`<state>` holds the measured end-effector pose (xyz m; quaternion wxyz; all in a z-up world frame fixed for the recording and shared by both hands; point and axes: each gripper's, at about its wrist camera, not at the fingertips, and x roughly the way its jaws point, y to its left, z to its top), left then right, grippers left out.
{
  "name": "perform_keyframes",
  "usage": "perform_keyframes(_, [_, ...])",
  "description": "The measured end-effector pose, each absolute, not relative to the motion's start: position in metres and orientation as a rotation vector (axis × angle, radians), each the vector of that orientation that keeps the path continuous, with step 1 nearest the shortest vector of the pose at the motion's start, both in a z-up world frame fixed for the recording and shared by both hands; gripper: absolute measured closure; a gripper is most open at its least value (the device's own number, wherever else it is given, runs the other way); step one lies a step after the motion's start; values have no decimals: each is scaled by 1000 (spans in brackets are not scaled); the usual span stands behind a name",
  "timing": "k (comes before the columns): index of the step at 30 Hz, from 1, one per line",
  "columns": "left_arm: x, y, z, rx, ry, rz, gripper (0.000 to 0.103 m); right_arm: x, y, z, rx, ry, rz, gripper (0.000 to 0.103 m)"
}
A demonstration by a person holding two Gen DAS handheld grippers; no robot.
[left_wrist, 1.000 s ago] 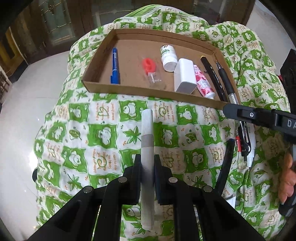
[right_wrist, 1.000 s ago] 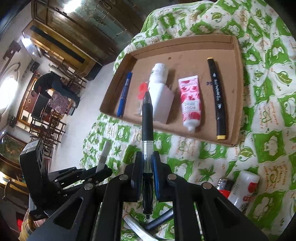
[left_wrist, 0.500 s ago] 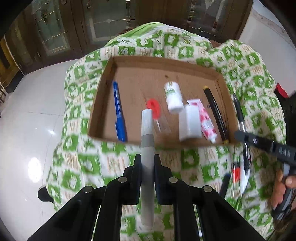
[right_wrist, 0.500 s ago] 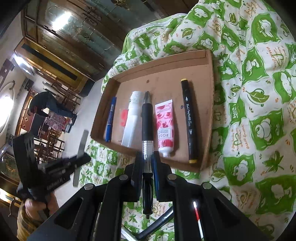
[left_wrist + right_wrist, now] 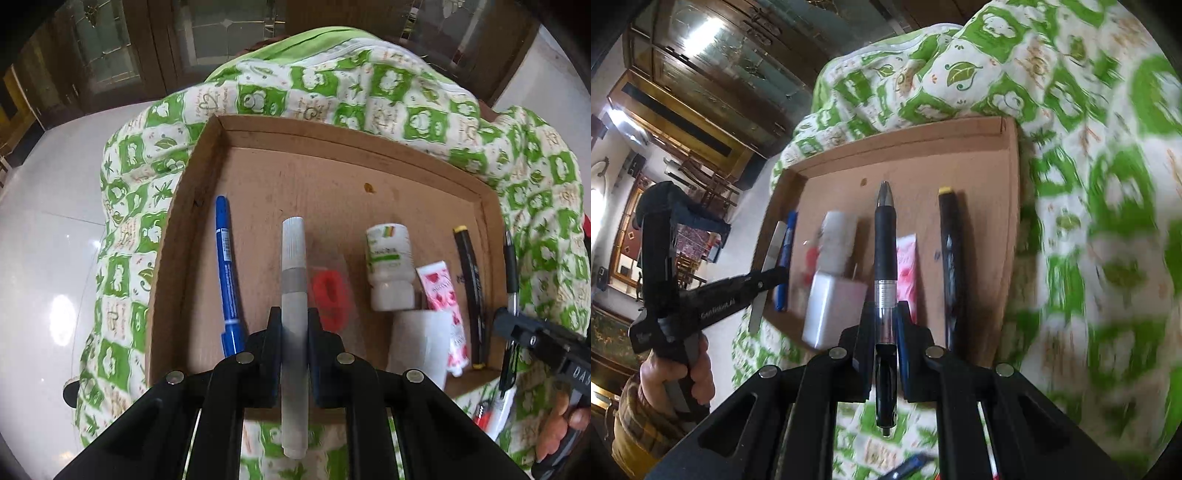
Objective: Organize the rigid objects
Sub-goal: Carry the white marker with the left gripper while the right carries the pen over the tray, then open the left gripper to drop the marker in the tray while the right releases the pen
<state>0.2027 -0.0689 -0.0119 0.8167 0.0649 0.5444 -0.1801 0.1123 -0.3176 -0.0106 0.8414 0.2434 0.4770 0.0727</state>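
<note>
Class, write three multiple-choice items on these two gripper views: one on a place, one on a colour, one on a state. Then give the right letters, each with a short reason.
1. Where does the blue pen lie?
A. near the left wall inside the cardboard tray
B. on the cloth
C. in a gripper

2. What colour is the marker that the left gripper holds?
A. red
B. white and grey
C. yellow

3. How is the right gripper?
A. open and empty
B. shut on the black pen
C. shut on a bottle

Answers:
1 A: it lies along the tray's left side.
2 B: pale barrel, grey band.
3 B: the jaws clamp the pen's barrel.
</note>
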Motion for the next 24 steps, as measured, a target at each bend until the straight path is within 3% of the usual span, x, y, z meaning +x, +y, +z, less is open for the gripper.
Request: perform_keyframes(24, [223, -81, -25, 234, 1124, -292, 91, 159, -317, -20, 175, 1032, -102, 92])
